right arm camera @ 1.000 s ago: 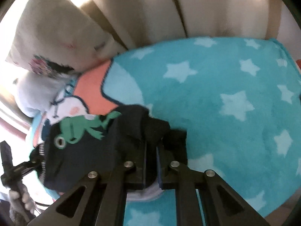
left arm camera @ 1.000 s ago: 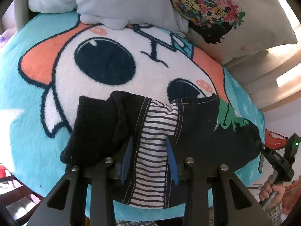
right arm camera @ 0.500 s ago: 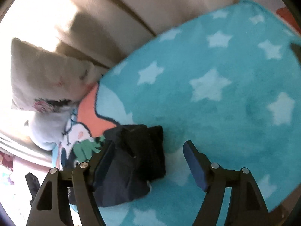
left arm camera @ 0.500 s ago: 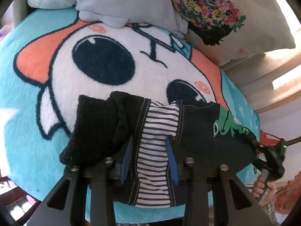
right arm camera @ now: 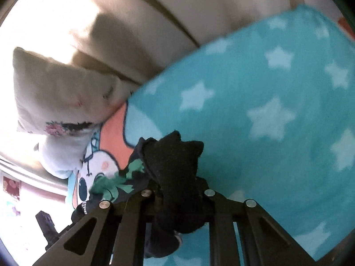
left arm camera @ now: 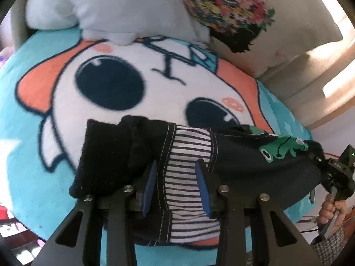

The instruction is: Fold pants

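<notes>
Dark pants [left arm camera: 244, 166] with a green frog print [left arm camera: 281, 149] and striped lining [left arm camera: 188, 150] lie bunched on a turquoise cartoon blanket [left arm camera: 28, 155]. My left gripper [left arm camera: 176, 186] is shut on the striped waistband, which fills the gap between its blue pads [left arm camera: 149, 186]. A black fleecy fold [left arm camera: 106, 155] lies left of it. In the right wrist view my right gripper [right arm camera: 177, 190] is closing on a black bunch of the pants [right arm camera: 175, 161], which covers its fingertips. The left wrist view shows the pants' far edge drawn up to that gripper, held by a hand [left arm camera: 330, 208].
A pale blue pillow [left arm camera: 111, 4] and a floral cushion [left arm camera: 233, 15] lie at the head of the blanket, against a beige sofa back [right arm camera: 177, 11]. Starred blanket [right arm camera: 277, 88] stretches to the right of the pants. The blanket drops away at the near edge.
The right gripper, shut on the pants a second ago, opened wide beside them half a second ago and now has the black bunch in its jaws again. The left grip is unchanged.
</notes>
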`<move>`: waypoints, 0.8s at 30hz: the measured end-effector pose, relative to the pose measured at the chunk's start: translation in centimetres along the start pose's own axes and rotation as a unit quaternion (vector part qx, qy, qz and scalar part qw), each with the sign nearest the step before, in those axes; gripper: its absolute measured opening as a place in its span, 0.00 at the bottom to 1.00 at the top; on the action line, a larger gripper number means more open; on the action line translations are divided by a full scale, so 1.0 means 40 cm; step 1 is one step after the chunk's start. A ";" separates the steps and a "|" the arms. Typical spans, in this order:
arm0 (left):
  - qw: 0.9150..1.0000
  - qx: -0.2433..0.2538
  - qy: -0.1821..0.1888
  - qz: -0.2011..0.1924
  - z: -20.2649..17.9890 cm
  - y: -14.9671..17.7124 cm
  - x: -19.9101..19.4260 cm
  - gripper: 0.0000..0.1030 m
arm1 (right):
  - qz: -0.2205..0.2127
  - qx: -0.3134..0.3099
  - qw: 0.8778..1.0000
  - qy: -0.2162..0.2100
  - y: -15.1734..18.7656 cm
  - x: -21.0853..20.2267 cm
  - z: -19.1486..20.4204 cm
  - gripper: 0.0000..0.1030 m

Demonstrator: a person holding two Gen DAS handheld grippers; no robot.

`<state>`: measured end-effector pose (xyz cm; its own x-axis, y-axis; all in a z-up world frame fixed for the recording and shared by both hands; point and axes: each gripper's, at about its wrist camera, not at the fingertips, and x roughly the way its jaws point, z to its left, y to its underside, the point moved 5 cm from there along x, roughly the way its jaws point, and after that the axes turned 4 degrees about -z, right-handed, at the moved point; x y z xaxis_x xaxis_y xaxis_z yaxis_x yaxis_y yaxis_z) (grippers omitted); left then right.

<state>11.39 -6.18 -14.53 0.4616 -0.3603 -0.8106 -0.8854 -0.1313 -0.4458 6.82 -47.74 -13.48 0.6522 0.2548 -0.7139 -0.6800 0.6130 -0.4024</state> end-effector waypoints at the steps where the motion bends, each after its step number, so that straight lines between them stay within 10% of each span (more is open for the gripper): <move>1: 1.000 0.004 0.000 0.000 -0.015 0.001 0.006 0.33 | -0.007 -0.002 1.000 0.003 -0.010 -0.011 -0.004 0.14; 7: 1.000 0.030 0.000 -0.001 -0.092 0.026 0.048 0.34 | -0.016 0.006 1.000 0.024 -0.032 -0.027 -0.069 0.16; 15: 0.999 0.014 0.031 -0.006 -0.063 0.025 -0.039 0.34 | -0.032 -0.010 0.994 0.099 -0.021 -0.055 -0.132 0.57; 24: 0.999 -0.028 -0.038 -0.009 0.042 0.048 -0.057 0.35 | -0.070 -0.097 0.990 0.076 -0.006 -0.124 0.032 0.53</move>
<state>8.73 -4.04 -14.16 0.4777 -0.2863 -0.8306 -0.8780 -0.1883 -0.4400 4.17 -48.20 -9.11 0.6972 0.0529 -0.7149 -0.6469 0.4762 -0.5957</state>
